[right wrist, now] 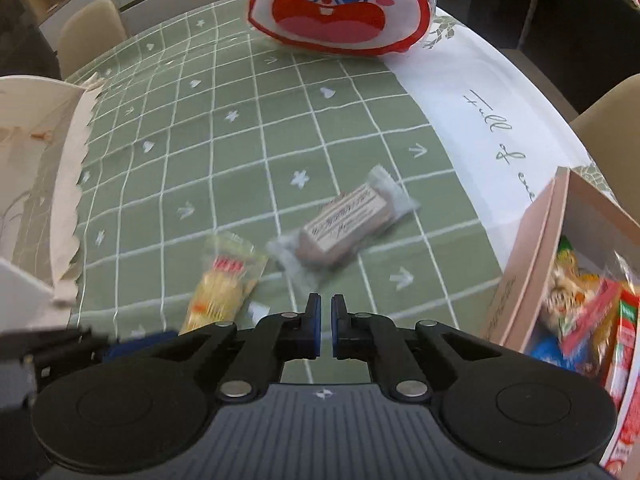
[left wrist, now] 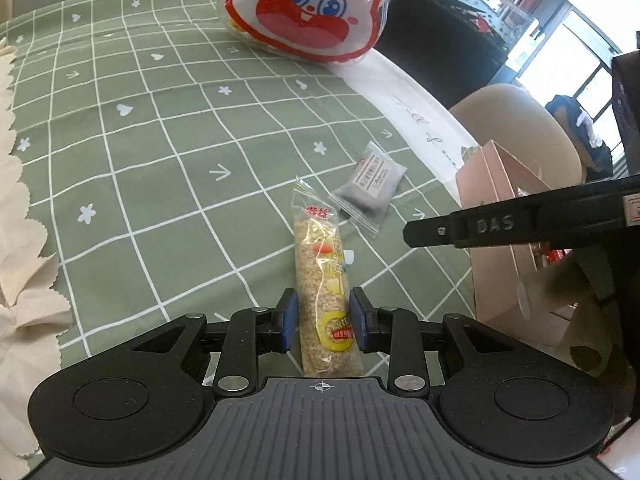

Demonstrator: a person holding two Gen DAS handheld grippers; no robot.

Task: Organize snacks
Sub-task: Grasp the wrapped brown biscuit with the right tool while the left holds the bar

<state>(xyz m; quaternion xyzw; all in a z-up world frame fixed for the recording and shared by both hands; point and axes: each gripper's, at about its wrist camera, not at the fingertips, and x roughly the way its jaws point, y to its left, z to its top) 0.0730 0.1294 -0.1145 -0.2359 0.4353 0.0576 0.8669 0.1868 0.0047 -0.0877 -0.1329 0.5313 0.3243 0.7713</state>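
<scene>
A long grain bar in a clear wrapper lies on the green checked tablecloth. My left gripper straddles its near end, with the blue pads at both sides of it. The bar also shows in the right wrist view. A small grey-brown wrapped snack lies just beyond it, also seen in the right wrist view. My right gripper is nearly shut and empty, above the cloth in front of that snack. It shows as a black arm in the left wrist view.
A pink box with several snack packs stands at the right; it also shows in the left wrist view. A big white and red cartoon-face bag sits at the far side. A beige paper bag stands at the left. Chairs ring the table.
</scene>
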